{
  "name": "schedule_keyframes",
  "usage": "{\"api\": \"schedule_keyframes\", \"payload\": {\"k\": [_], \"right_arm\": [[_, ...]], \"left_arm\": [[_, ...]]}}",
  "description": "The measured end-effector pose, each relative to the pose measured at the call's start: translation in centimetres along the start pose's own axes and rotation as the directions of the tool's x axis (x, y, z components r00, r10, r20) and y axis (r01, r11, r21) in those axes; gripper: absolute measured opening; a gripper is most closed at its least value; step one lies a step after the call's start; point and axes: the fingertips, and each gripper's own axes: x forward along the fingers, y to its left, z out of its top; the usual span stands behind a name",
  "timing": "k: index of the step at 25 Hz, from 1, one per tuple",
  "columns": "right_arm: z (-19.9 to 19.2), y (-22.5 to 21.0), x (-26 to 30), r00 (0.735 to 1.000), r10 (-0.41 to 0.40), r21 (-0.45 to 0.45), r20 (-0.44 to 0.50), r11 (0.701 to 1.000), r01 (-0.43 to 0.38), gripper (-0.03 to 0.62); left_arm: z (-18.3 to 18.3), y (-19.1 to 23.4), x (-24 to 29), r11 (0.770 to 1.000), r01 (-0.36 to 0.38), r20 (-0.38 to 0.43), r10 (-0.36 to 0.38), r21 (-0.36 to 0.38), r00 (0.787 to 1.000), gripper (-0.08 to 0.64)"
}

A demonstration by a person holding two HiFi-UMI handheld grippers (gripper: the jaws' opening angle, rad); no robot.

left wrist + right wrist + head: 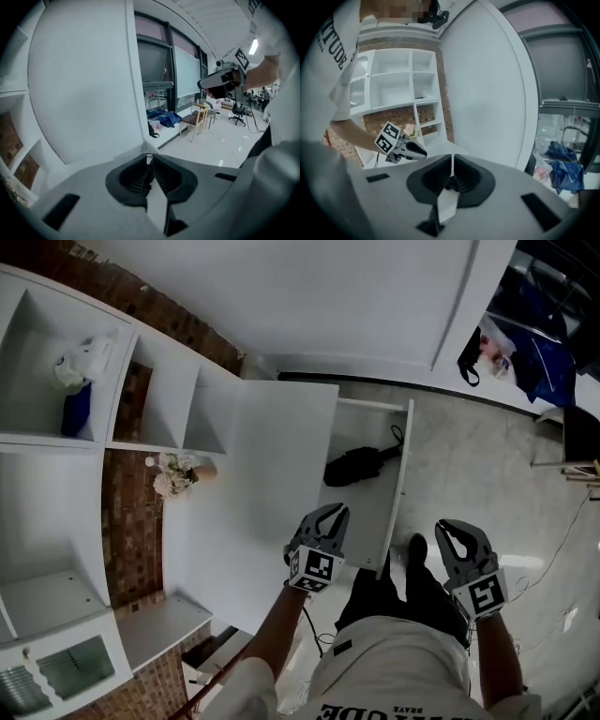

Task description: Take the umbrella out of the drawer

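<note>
A black folded umbrella (pixel 359 465) lies in the open white drawer (pixel 401 486) of the cabinet, its strap loop toward the far end. My left gripper (pixel 337 511) hovers just in front of the drawer's near end, shut and empty, a little short of the umbrella. In the left gripper view its jaws (pixel 149 158) meet with nothing between them. Over the floor to the drawer's right my right gripper (pixel 443 525) is also shut and empty, and its tips touch in the right gripper view (pixel 452 158). Each gripper shows in the other's view: the right gripper (pixel 224 80) and the left gripper (pixel 407 148).
White shelves (pixel 112 442) stand at the left with a blue and white item (pixel 77 381) and a small bunch of flowers (pixel 174 474). The cabinet top (pixel 253 493) lies beside the drawer. Bags (pixel 530 348) sit on the floor at far right, and a wooden chair (pixel 198 118) stands beyond.
</note>
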Motion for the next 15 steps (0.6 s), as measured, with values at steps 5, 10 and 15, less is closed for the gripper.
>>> {"api": "schedule_keyframes", "payload": {"k": [5,10,15], "right_arm": [[-3.3,0.4,2.1,0.998,-0.028,0.051,-0.058,0.998,0.031,0.034],[-4.5,1.5,3.5,0.996,-0.023,0.103,-0.085,0.994,0.032,0.034],[-5.9,1.5,3.9,0.991,-0.05,0.173,-0.124,0.982,0.071,0.034]], "left_arm": [[-3.1,0.5,3.9,0.994,0.087,-0.087,-0.081,0.061,0.993,0.028],[-6.2,0.7,7.6,0.983,0.166,-0.169,-0.151,0.083,0.974,0.081],[-8.9,1.0,10.7,0.969,0.223,-0.252,-0.191,0.106,0.949,0.097]]}}
